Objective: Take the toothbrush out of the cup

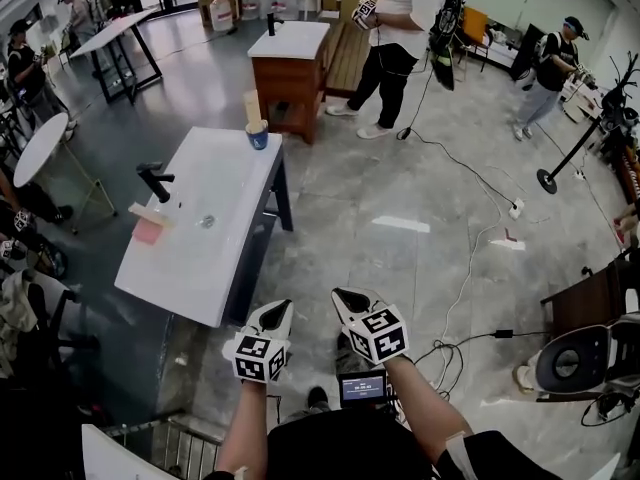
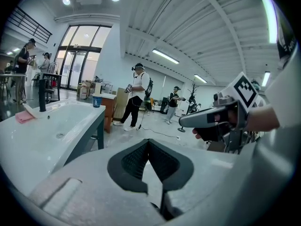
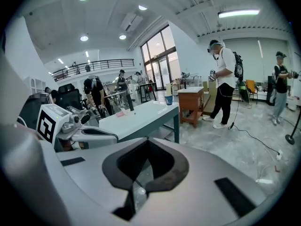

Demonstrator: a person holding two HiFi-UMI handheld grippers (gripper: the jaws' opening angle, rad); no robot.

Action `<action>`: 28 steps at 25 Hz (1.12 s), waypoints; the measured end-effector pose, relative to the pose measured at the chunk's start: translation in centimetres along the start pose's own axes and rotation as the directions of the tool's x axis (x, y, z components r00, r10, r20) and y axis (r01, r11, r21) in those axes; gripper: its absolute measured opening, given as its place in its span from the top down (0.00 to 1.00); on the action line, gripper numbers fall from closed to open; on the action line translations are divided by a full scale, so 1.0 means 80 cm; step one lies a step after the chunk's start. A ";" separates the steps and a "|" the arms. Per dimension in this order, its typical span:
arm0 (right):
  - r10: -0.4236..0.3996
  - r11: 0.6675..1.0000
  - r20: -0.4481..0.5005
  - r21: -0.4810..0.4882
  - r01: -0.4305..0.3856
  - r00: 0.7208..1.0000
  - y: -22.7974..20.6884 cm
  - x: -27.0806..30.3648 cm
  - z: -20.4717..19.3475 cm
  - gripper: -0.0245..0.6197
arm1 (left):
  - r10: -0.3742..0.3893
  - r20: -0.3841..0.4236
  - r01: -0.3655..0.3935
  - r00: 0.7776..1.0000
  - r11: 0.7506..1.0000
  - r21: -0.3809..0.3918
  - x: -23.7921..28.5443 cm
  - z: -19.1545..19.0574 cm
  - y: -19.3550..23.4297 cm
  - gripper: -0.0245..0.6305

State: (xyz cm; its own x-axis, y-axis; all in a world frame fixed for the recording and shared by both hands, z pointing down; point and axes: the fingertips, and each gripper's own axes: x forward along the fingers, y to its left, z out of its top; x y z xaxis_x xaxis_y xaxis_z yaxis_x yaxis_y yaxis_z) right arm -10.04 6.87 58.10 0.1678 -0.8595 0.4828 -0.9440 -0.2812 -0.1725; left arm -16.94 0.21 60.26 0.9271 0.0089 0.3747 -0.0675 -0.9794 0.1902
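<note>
A small blue cup (image 1: pixel 257 136) stands at the far end of a long white sink counter (image 1: pixel 236 183). A pale upright thing (image 1: pixel 251 106) rises in or just behind the cup; I cannot tell whether it is the toothbrush. The cup also shows far off in the left gripper view (image 2: pixel 97 100) and in the right gripper view (image 3: pixel 169 99). My left gripper (image 1: pixel 283 305) and right gripper (image 1: pixel 340 294) hang side by side over the floor, off the counter's near corner and far from the cup. Both are shut and hold nothing, with the left gripper (image 2: pixel 148 140) and right gripper (image 3: pixel 147 139) each closed to a point.
A black faucet (image 1: pixel 155 180) and a pink cloth (image 1: pixel 148 230) sit on the counter's left side. A wooden cabinet (image 1: pixel 290 66) stands beyond it. People stand around the room, one (image 1: pixel 400 38) past the cabinet. Cables (image 1: pixel 470 258) trail over the floor at the right.
</note>
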 end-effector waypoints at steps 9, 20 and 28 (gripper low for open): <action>0.084 0.996 0.009 -0.030 -0.084 0.996 -0.086 0.073 0.066 0.95 | 0.078 0.003 -0.078 0.997 0.997 -0.005 0.097 0.058 0.043 0.95; 0.181 0.981 -0.007 -0.076 -0.181 0.983 -0.185 0.141 0.131 0.95 | 0.166 0.005 -0.166 0.986 0.986 -0.020 0.207 0.120 0.075 0.95; 0.200 0.978 -0.025 -0.064 -0.201 0.980 -0.229 0.182 0.148 0.95 | 0.195 0.006 -0.194 0.981 0.980 -0.038 0.255 0.143 0.108 0.95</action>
State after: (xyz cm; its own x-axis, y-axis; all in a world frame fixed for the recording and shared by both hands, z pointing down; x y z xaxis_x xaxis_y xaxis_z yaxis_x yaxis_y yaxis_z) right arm 13.09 -5.56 58.13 -0.0315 -0.8873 0.4601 -0.9746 -0.0749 -0.2111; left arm 5.61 -10.39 59.21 0.8985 -0.1834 0.3988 -0.2604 -0.9541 0.1477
